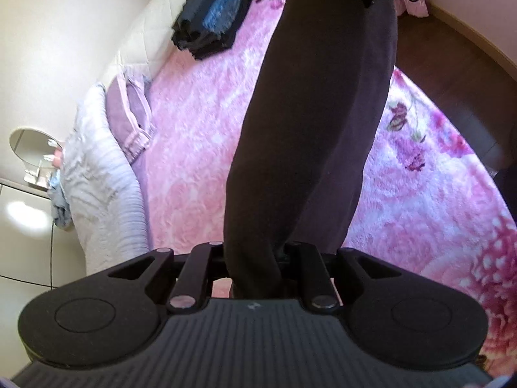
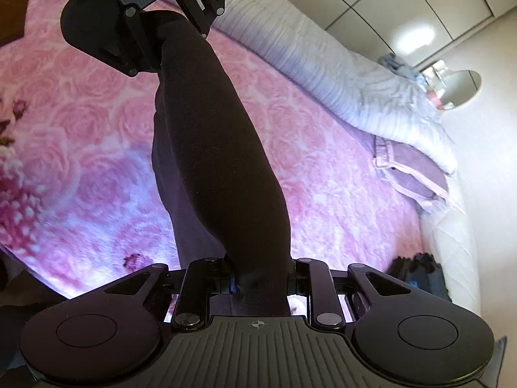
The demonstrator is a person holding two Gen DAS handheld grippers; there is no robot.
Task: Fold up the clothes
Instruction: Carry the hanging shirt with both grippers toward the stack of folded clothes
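- Two grippers clamp one dark garment (image 1: 310,135): my left gripper (image 1: 255,255) pinches one end, my right gripper (image 2: 261,274) the other, jaws closed on cloth.
- The garment hangs stretched between them above the pink blanket (image 1: 200,148); I judge level hands and steady tension matter, so it lies flat without twisting.
- Farther off, a stack of folded dark clothes (image 1: 213,16) sits near the bed's edge.
- I see no basket or bin, so nothing is contained.
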